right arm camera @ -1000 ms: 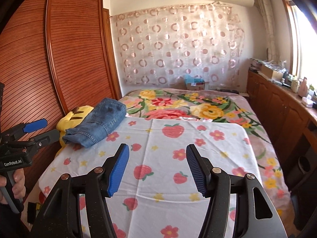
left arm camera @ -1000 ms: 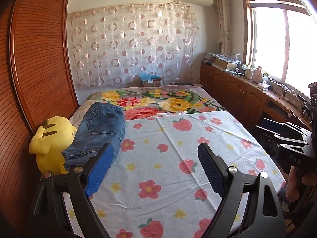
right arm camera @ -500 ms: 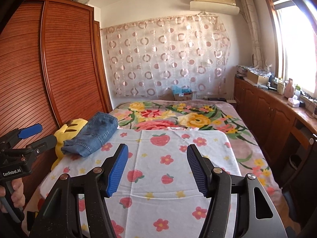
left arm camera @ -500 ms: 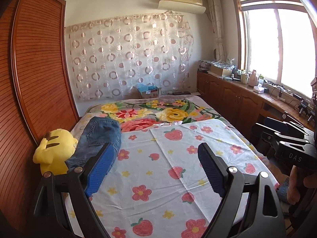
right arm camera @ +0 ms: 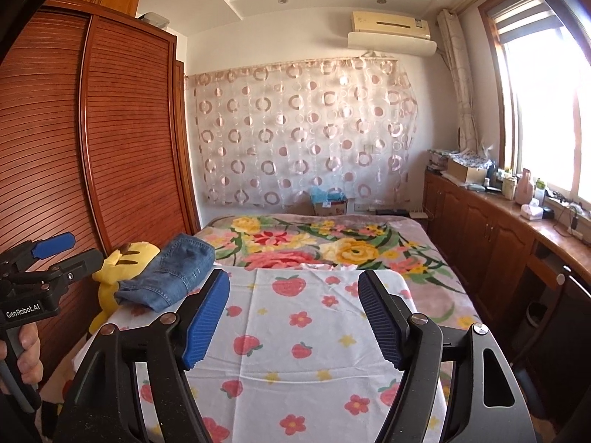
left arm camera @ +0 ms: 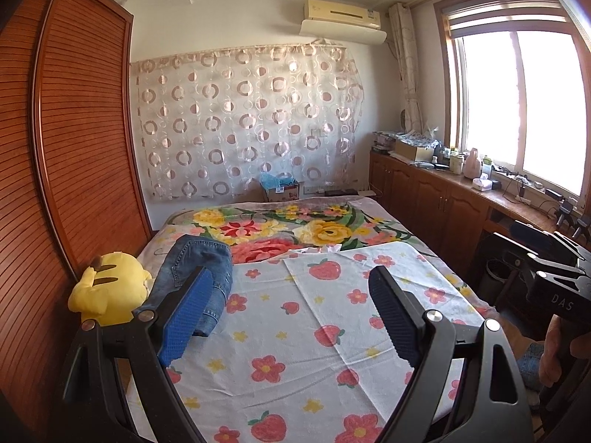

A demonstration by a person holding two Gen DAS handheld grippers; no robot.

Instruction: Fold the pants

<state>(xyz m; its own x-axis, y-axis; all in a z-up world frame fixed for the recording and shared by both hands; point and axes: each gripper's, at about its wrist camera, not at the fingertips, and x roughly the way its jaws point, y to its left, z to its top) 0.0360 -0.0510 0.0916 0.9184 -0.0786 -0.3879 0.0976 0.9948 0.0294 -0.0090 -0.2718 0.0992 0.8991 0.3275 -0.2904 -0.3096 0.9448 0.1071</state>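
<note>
Hovering above the near edge of the bed (left arm camera: 424, 229), both grippers are held level and carry nothing. Left gripper (left arm camera: 291, 313): jaws wide, 2 blue pads apart with bare sheet (left arm camera: 295, 336) showing between them. Right gripper (right arm camera: 293, 313): jaws wide too, gap about the same, nothing between the pads (right arm camera: 207, 317).

Jeans (left arm camera: 199, 277) lie folded in a compact bundle at the left edge of the bed, about midway along it, well apart from both grippers. In the right wrist view the jeans (right arm camera: 170, 277) sit with the folded end toward the camera. They rest partly on the sheet's left margin and touch the yellow plush (left arm camera: 107, 291), which sits between the bed edge and the wardrobe (left arm camera: 66, 155). In the left wrist view the left pad overlaps the bundle on screen; contact is not shown and the bundle looks farther off.

The sheet, white with strawberries and flowers, covers the near half of the bed; a floral blanket (left arm camera: 295, 229) covers the far half. The sheet's far edge has a small crumpled spot near the middle.

Each gripper shows in the other's view: the right one (left arm camera: 546, 277) at the right margin, the left one (right arm camera: 37, 277) at the left margin with fingers (right arm camera: 27, 354) wrapped on the handle.

Far wall: patterned curtain (right arm camera: 306, 136), air conditioner (right arm camera: 391, 33) above it. Window (left arm camera: 517, 103) and cabinets (left arm camera: 443, 203) along the right.
</note>
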